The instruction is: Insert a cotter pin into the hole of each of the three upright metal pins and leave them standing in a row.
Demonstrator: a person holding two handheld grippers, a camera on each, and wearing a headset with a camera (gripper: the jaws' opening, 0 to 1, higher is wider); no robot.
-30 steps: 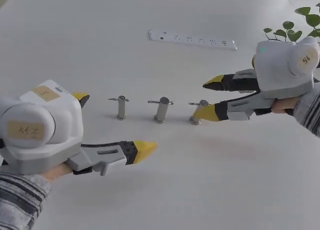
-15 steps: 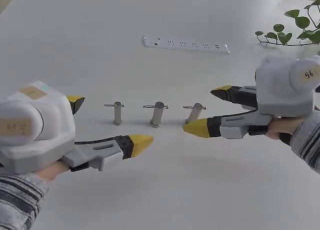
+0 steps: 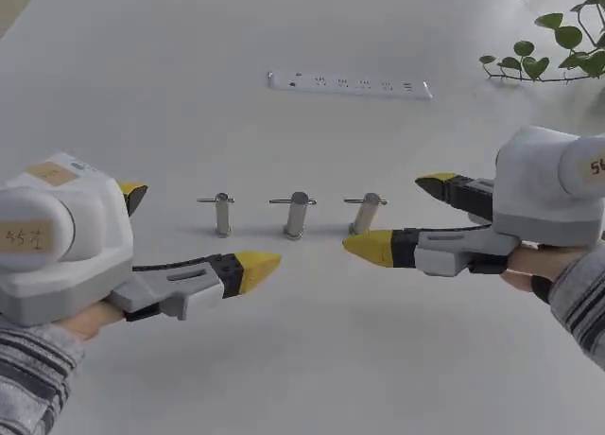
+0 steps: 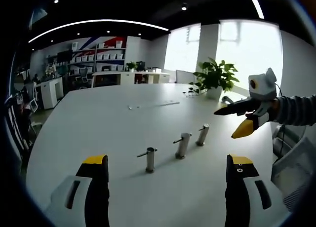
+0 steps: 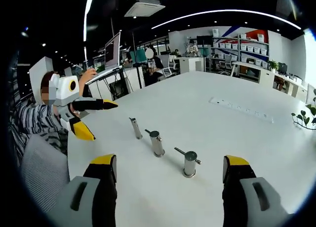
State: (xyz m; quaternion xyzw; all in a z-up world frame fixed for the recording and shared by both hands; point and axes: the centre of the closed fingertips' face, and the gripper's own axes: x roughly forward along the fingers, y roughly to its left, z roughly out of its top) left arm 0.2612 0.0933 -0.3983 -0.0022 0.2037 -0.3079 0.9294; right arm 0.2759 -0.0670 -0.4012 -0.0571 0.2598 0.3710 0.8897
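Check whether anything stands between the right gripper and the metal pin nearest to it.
Nothing visible does. The right gripper, jaws open, hangs just beside the nearest metal pin, with only bare white table between them. The power strip lies well behind the row.

pins in row, power strip behind

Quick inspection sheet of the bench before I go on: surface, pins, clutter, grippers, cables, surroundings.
Surface: white table, smooth.
Job's things: three metal pins upright in a row, left pin, middle pin, right pin, each with a cotter pin through its top.
Clutter: power strip at the far side.
Grippers: left gripper and right gripper open, empty, flanking the row.
Cables: nothing seen.
Surroundings: potted plant, office shelves.
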